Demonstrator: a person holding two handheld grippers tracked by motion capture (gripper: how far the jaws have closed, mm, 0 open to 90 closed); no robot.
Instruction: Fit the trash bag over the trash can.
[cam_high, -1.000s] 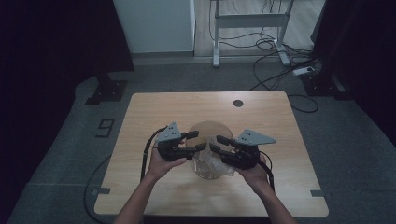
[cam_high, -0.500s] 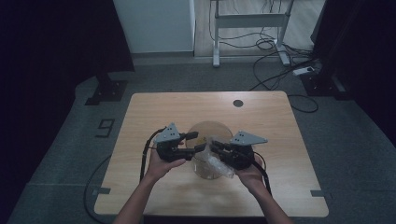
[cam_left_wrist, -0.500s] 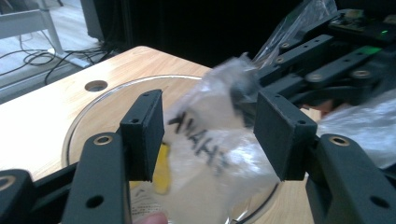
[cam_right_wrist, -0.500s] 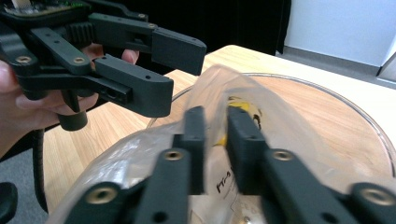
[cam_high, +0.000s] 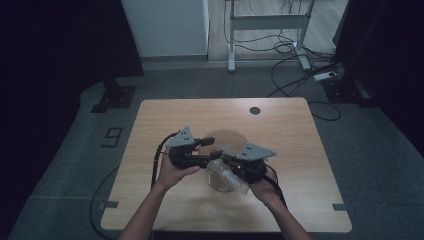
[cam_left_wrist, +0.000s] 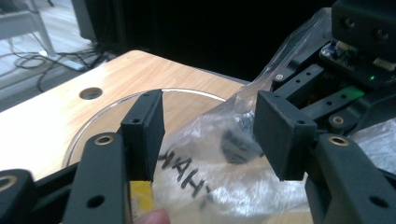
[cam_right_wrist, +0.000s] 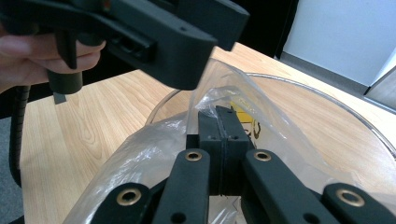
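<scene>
A clear plastic bag (cam_high: 231, 178) with black handwriting and a yellow label lies over a round clear dish (cam_high: 235, 140) on the wooden table (cam_high: 165, 120). My right gripper (cam_right_wrist: 218, 140) has just been closing, and its pads now press together on a fold of the bag (cam_right_wrist: 224, 88). My left gripper (cam_left_wrist: 210, 135) faces it from the left with its jaws apart. The bag (cam_left_wrist: 205, 182) bulges between them, but the pads do not squeeze it. In the high view the left gripper (cam_high: 209, 151) and the right gripper (cam_high: 223, 159) meet tip to tip over the dish.
A round cable hole (cam_high: 255, 110) sits near the table's far edge. Black cables trail from both grippers over the front edge. On the floor behind are a desk frame (cam_high: 265, 25), loose cables and a power strip (cam_high: 327, 76). A "9" marker (cam_high: 114, 136) is on the floor at left.
The right gripper's jaws have closed from apart to shut on the bag's plastic. Both hands have stayed almost where they were.
</scene>
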